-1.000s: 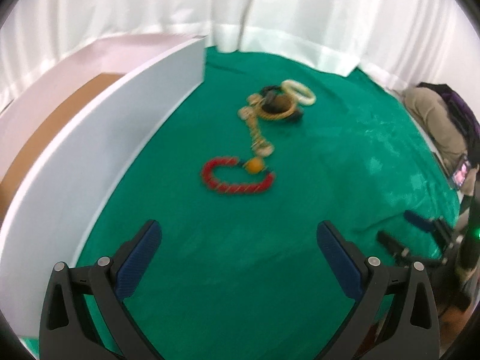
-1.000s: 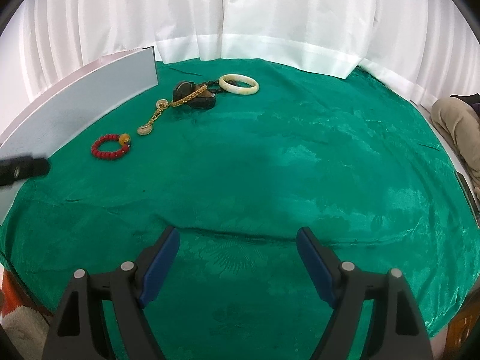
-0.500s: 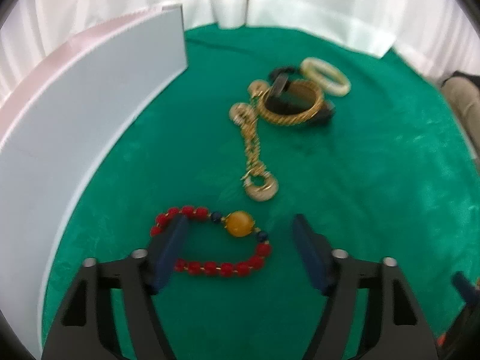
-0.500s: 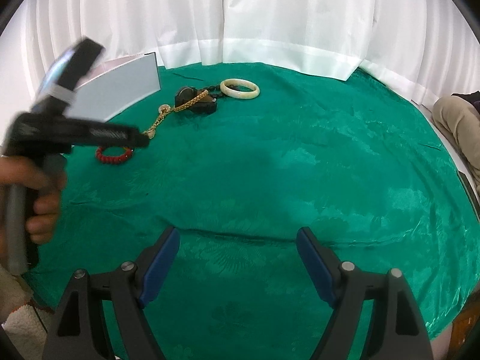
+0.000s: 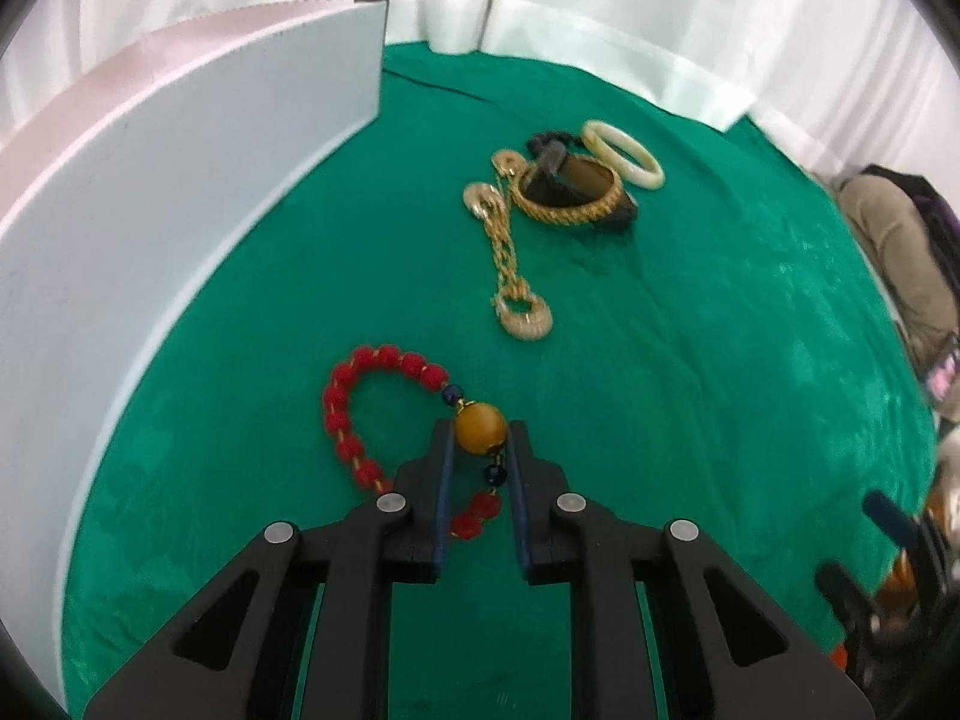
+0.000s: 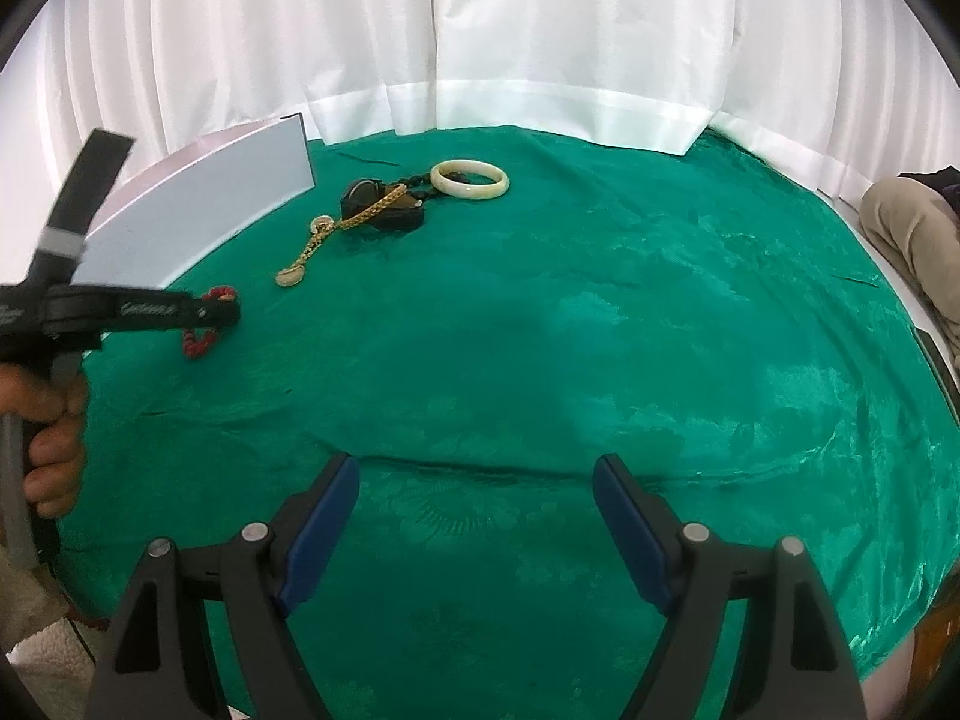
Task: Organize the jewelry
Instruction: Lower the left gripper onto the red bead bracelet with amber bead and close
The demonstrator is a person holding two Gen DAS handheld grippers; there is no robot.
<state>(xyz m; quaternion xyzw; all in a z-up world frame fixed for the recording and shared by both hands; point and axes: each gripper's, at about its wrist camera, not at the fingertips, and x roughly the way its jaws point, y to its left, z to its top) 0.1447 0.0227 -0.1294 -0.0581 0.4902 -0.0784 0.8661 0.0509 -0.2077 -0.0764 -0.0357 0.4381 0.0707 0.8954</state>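
A red bead bracelet with one big amber bead lies on the green cloth. My left gripper is closing its jaws on the amber bead, and both pads touch it. From the right wrist view the left gripper reaches in from the left over the red bracelet. My right gripper hangs open above bare cloth near the front edge, with nothing between its fingers. Farther back lie a gold chain, a gold bangle on a dark piece, and a cream bangle.
A white box wall runs along the left side of the cloth. White curtains hang behind the table. A hand grips the left tool's handle. Beige fabric sits past the right edge. A fold crosses the cloth.
My left gripper came forward and down to the red bracelet and narrowed from wide open to a grip on the amber bead. The right gripper stayed still and open.
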